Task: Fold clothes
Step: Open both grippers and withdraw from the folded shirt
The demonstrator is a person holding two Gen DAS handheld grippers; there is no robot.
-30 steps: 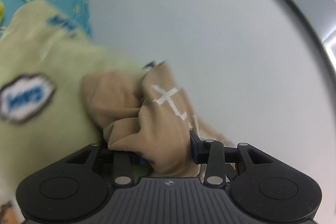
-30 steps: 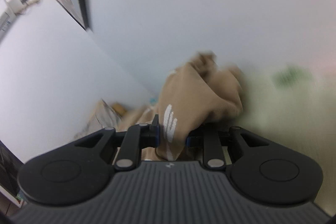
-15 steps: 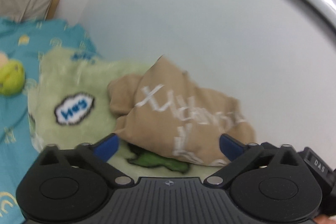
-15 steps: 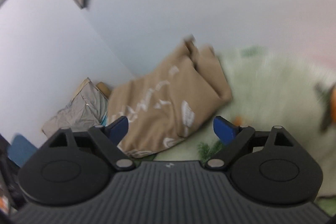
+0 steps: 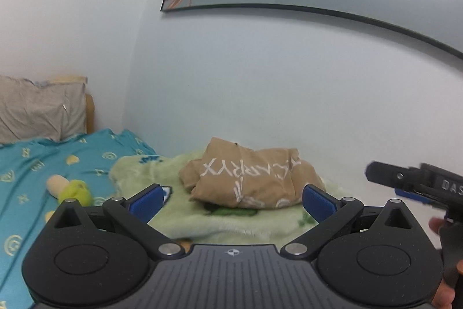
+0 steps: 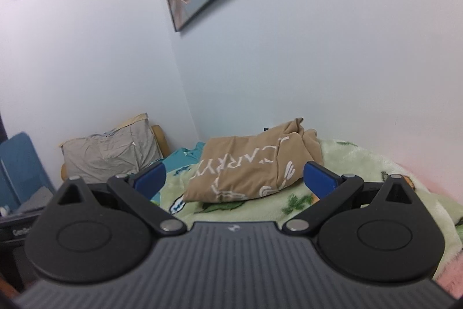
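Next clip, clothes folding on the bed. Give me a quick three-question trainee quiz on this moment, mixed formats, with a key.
1. True or false: the left gripper is shut on the tan garment.
2. Multiple choice: the tan garment lies on
A. the grey pillow
B. the green blanket
C. the teal sheet
3. Fill in: the jaws of the right gripper are ____.

Key: 1 false, its jaws stand wide apart and short of the garment; 2 B; 3 open.
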